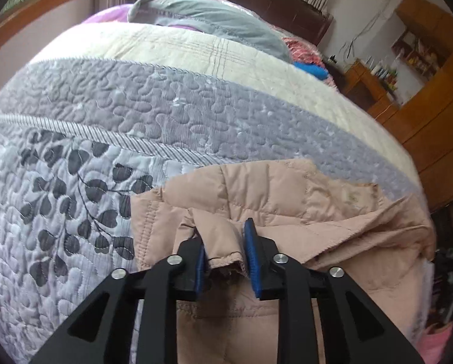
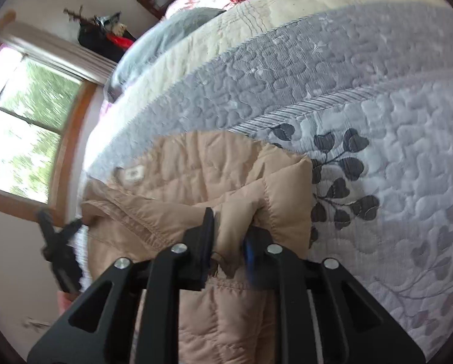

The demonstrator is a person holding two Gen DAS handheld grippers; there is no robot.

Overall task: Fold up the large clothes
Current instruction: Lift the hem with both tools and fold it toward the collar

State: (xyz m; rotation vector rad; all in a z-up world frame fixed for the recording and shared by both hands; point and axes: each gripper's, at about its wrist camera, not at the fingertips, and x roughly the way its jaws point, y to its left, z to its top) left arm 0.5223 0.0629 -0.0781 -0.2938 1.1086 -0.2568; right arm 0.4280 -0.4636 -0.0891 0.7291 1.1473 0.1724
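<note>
So the pink puffer jacket (image 1: 287, 212) is lying at the near edge of the bed, on top of the grey leaf-print quilt (image 1: 59, 182), with part of it already doubled over on itself. The left gripper (image 1: 226, 251) has a bunched-up bit of the jacket's hem between its blue pads (image 1: 252, 257), but the jaws look fairly wide and I honestly can't tell if they're actually clamping it or just sitting around it. The right gripper (image 2: 229, 236) is pinched in on a puffy fold of the jacket (image 2: 214, 176), and that one looks like a real grip.

What I'd worry about: puffer fabric is slick and squishy, so a loose left hold could let the hem slide out mid-lift and the fold goes crooked. Also it's right at the bed's edge, so any slip probably drags it toward the floor. Beyond it there's a grey pillow (image 1: 202, 18) and a window (image 2: 29, 127), both out of the way.
</note>
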